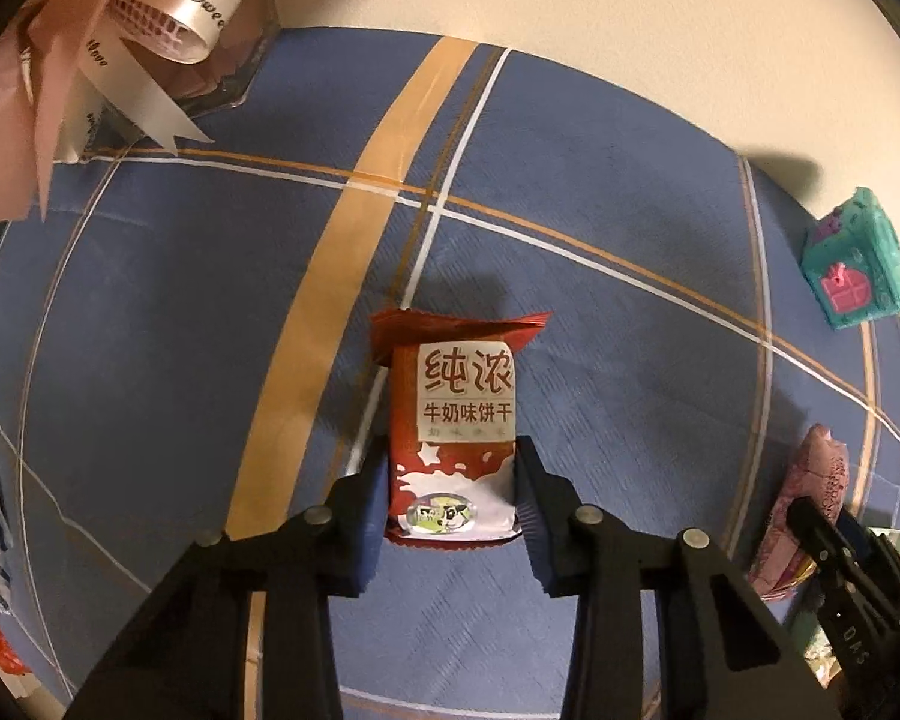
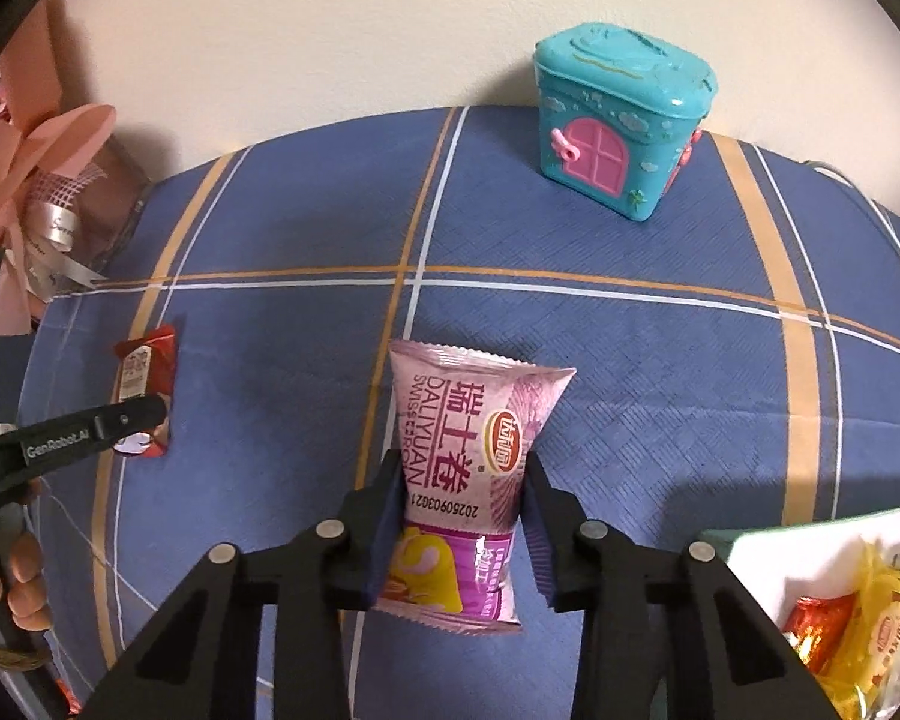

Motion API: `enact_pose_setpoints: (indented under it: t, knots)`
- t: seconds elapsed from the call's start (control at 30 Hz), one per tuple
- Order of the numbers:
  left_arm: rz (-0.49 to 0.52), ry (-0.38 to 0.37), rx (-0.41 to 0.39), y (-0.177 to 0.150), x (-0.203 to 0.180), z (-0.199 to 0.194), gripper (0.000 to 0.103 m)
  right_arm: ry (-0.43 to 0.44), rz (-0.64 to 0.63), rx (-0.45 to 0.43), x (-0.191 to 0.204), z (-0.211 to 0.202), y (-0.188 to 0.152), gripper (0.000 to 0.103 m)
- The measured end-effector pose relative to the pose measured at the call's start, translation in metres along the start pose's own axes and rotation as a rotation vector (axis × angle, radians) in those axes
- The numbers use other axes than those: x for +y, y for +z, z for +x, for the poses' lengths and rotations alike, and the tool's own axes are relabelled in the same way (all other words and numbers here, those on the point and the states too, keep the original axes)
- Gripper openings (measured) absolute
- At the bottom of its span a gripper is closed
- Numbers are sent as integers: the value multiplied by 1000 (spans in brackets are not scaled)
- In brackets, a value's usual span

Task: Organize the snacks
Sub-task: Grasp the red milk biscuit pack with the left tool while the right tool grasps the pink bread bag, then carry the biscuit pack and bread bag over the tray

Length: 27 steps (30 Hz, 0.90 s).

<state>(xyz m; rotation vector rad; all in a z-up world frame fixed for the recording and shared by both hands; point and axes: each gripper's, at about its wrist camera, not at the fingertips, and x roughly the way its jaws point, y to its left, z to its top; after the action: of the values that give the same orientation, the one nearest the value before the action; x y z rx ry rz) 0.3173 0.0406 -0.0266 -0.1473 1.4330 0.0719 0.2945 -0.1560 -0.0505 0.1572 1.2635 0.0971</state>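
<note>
Left gripper [image 1: 453, 492] points forward above the blue tablecloth [image 1: 600, 360], fingers clamped on the red biscuit packet [image 1: 455, 438]. Right gripper [image 2: 459, 516], likewise level, pinches the pink roll packet [image 2: 468, 468]; teal box [image 2: 621, 126] at one o'clock.

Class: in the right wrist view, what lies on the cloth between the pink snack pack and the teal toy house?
Nothing: only bare blue plaid tablecloth separates the pink snack pack from the teal toy house.
</note>
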Motion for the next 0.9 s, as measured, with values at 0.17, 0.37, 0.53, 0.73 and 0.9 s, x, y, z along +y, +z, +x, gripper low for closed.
enact_pose_setpoints:
  t: [0.17,0.37,0.53,0.73,0.9]
  knots:
    - [-32,-28,-7,-20,-14,-23,40,22,16,-17,-1,-31,-15,39]
    - [-55,-67,-31,-52,-33,-53,40,33,43,-35,-3,-65,-43,39]
    - [-67,-98,-78,-87,-51,-81,40,30,72,-53,-7,-88,-70,39]
    - [-73,-129,-127,-134,-66,-105,40,36,122,-59,-21,-107,-105,39]
    - [-66,-141,-146,-165,-78,-112,40,36,147,-66,-29,-116,-133,39]
